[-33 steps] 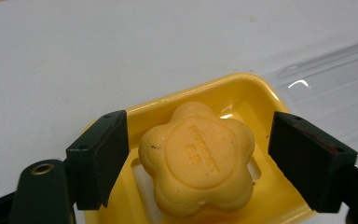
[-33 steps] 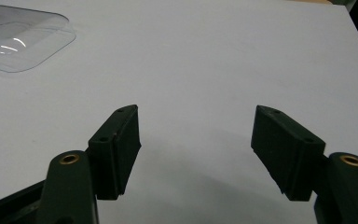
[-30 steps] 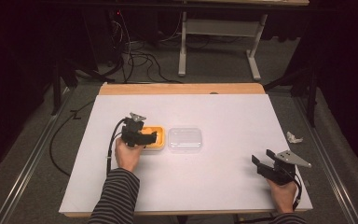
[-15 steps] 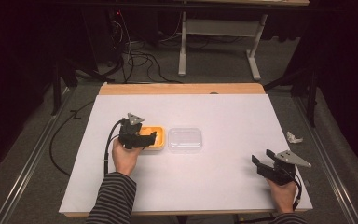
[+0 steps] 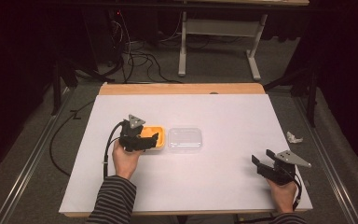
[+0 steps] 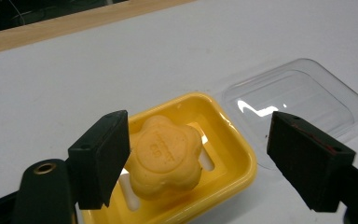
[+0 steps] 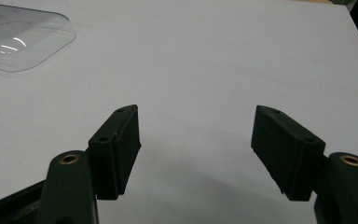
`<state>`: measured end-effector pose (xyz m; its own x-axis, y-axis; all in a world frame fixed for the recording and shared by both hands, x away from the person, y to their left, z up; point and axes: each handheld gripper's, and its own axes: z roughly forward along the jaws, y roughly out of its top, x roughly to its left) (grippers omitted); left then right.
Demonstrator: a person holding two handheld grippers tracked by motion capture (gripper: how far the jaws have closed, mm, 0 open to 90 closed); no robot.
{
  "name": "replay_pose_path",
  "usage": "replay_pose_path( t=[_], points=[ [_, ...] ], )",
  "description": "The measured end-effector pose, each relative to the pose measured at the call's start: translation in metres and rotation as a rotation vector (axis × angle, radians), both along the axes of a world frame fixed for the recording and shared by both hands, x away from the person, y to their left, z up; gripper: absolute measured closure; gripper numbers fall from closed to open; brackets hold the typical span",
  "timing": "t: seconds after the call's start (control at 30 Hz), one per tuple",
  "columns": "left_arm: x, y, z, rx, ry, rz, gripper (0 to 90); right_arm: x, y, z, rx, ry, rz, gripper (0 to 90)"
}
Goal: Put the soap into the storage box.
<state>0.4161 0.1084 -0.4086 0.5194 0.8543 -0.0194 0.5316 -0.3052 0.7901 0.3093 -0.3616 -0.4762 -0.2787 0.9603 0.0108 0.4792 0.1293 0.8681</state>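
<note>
Yellow plastic made up the one soap dish (image 6: 233,154) on the white counter (image 5: 223,186), and in it lay a single orange-yellow, flower-shaped bar of soap (image 6: 165,156), resting on the slotted floor of the dish. One clear plastic lid (image 6: 298,95) lay flat on the counter just beside the dish, on the side toward the person's right, holding nothing.

Two grippers were in hand. The left hand-held gripper (image 5: 144,139) hung over the dish with its jaws spread wide; in the left gripper view one jaw stood at the near side of the soap and the other was out over the edge of the lid, neither clamped on anything. The right hand-held gripper (image 5: 266,164) sat well apart from the dish, near the counter's right front corner, its jaws likewise parted over bare counter, with the lid far off at the upper left of its own view.

One small crumpled white scrap (image 5: 293,137) lay on the floor just off the counter's right edge.
</note>
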Motion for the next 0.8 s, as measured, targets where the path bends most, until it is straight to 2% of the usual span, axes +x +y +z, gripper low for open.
replay_pose_path(
  t=[0.33,0.8],
  points=[
    [-0.011,0.0,0.002,-0.018,-0.016,-0.015,22.0,0.0,0.0,0.0,0.001,0.002,0.0,33.1],
    [-0.025,0.015,0.004,-0.053,-0.032,-0.008,22.1,0.001,0.0,0.0,-0.004,0.007,0.001,33.2]
  ],
)
